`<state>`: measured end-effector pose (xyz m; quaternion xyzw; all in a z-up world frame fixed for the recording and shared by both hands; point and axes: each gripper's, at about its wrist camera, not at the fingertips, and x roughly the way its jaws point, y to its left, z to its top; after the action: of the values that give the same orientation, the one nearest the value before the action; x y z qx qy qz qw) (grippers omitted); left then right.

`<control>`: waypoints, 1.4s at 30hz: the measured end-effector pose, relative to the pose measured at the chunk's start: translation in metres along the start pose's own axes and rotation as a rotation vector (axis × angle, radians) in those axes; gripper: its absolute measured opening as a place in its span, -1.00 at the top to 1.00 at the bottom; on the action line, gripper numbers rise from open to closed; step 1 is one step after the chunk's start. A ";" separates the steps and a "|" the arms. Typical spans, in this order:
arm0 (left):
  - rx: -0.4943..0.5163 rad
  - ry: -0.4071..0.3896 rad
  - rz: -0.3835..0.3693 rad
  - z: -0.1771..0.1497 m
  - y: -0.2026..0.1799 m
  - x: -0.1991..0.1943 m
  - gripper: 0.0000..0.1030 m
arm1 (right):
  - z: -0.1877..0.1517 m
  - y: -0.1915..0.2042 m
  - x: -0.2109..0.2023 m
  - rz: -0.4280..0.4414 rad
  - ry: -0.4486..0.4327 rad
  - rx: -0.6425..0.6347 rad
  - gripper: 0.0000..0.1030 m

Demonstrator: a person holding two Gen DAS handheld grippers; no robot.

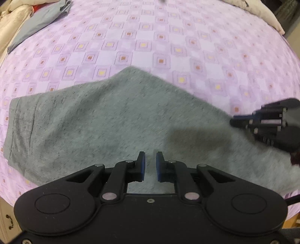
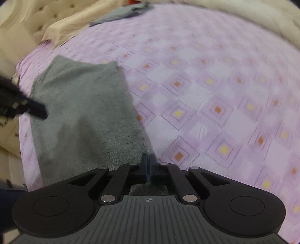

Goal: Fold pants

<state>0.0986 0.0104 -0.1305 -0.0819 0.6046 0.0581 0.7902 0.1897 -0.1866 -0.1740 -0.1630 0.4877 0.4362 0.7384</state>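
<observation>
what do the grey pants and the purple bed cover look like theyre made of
Grey pants: soft heathered knit, probably cotton jersey or fleece; matte, flecked with dark specks, slightly fuzzy edges. Purple bed cover: thin woven sheet, likely cotton or a blend; flat, smooth, with a checked square pattern.

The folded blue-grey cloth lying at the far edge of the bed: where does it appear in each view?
Left wrist view: the folded blue-grey cloth is in the top left corner, beside the beige quilt.
Right wrist view: it is at top centre-left.
Shared landmark: the grey knit pants on the lilac checked bedsheet.
</observation>
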 end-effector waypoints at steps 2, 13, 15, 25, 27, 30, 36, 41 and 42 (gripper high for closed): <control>-0.008 -0.014 -0.018 0.008 -0.006 -0.002 0.66 | -0.003 0.015 -0.013 -0.033 -0.043 -0.069 0.96; -0.093 0.023 -0.163 0.063 -0.030 0.021 0.60 | -0.029 0.082 -0.031 -0.052 -0.065 -0.250 0.96; -0.087 0.073 -0.131 0.065 -0.033 0.030 0.58 | -0.031 0.088 -0.029 -0.044 -0.054 -0.270 0.96; -0.105 0.157 -0.023 0.050 -0.022 0.066 0.98 | -0.026 0.069 -0.047 0.013 -0.093 -0.158 0.90; -0.135 0.144 -0.047 0.045 -0.013 0.063 0.98 | -0.017 0.049 -0.062 0.028 -0.159 -0.056 0.63; -0.133 0.130 -0.053 0.036 -0.005 0.059 0.98 | -0.002 0.016 -0.063 0.017 -0.171 0.066 0.55; -0.172 0.151 -0.054 0.032 0.004 0.057 0.98 | 0.025 -0.018 -0.001 0.139 0.005 0.112 0.55; -0.196 0.167 -0.052 0.028 0.010 0.057 0.98 | 0.027 -0.017 0.024 0.194 0.089 0.128 0.54; -0.201 0.172 -0.052 0.027 0.012 0.058 0.98 | 0.029 -0.017 0.022 0.208 0.097 0.133 0.96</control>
<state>0.1369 0.0268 -0.1800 -0.1813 0.6588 0.0906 0.7246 0.2235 -0.1661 -0.1827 -0.0831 0.5651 0.4687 0.6738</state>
